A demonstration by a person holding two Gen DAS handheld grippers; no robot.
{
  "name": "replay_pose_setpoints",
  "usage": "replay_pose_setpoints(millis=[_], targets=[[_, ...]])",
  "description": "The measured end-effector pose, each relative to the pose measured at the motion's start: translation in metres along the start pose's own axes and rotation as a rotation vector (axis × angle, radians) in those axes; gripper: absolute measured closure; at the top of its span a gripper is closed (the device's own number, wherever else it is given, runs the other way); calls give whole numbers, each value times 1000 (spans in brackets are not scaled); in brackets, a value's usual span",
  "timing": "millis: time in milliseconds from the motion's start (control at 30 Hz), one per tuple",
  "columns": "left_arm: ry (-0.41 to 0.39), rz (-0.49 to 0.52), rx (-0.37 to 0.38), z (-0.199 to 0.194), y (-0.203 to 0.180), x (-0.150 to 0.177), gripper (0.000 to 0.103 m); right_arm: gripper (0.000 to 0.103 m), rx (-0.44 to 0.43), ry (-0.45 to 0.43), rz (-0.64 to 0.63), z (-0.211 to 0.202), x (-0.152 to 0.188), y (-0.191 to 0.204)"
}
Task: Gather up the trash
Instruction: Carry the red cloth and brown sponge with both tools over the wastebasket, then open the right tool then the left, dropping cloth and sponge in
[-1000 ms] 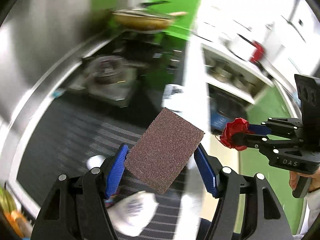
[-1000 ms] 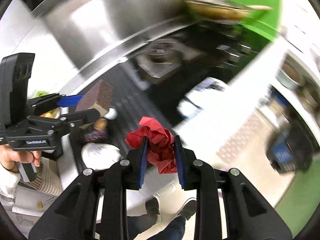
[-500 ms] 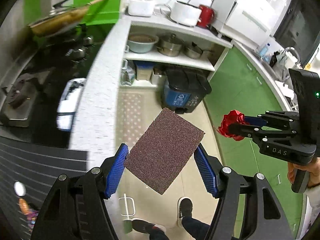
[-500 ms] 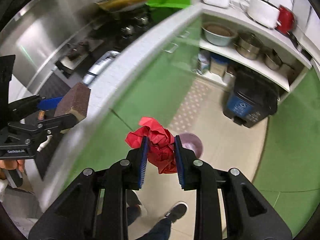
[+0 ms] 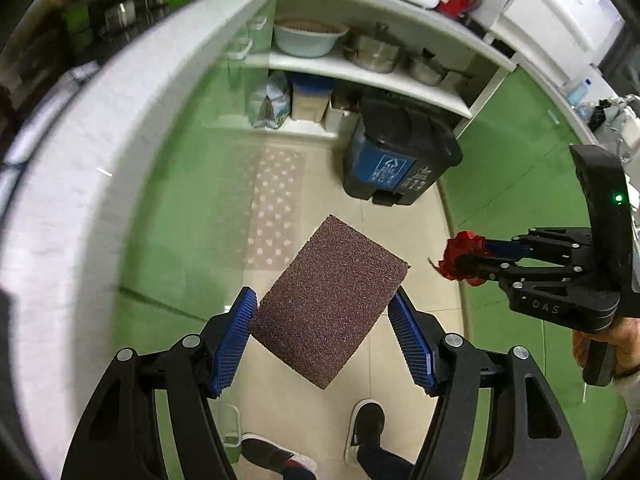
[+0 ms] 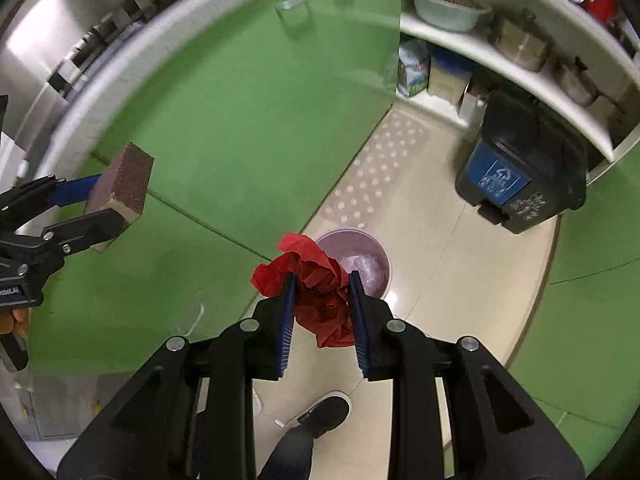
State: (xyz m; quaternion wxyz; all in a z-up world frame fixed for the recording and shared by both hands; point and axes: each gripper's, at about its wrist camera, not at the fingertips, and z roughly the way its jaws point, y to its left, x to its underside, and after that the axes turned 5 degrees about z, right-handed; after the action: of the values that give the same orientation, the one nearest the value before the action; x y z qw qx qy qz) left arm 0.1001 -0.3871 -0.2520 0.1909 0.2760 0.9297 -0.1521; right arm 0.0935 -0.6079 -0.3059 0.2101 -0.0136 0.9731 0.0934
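Currently the crumpled red paper (image 6: 320,292) is being gripped in the right hand-held gripper (image 6: 322,316), hanging above the floor over a small pink bin (image 6: 360,260). The brown sponge block (image 5: 330,304) is sitting clamped in the left hand-held gripper (image 5: 324,340). Judged step: carrying trash to a bin; next calls for lowering and releasing. Only the right view is showing the pink bin; both are showing the black pedal bin (image 5: 400,156).

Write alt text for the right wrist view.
The right hand-held gripper grips crumpled red paper above a kitchen floor, over a small pink bin. A black-and-blue pedal bin stands by the shelves; at left, the left hand-held gripper holds a brown sponge.
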Motion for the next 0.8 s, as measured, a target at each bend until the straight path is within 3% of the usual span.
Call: replay_pose_setpoints(millis=[300,500,567,633,800], targets=[[50,-4,14,88,14,5,37,78,-33,60,0,121,-6,-26],[76,7,26,124,23,10,37,73,-38,75,14,167,-4,-35],[83,14,27,133,23,9,37,60,-34,77,21,177,-2,-39],[87,18,30,139,24,10,37,37,-25,74,35,181,0,-44],[101,40,41,153,22,9,37,16,-10,60,82,183,7,-58]])
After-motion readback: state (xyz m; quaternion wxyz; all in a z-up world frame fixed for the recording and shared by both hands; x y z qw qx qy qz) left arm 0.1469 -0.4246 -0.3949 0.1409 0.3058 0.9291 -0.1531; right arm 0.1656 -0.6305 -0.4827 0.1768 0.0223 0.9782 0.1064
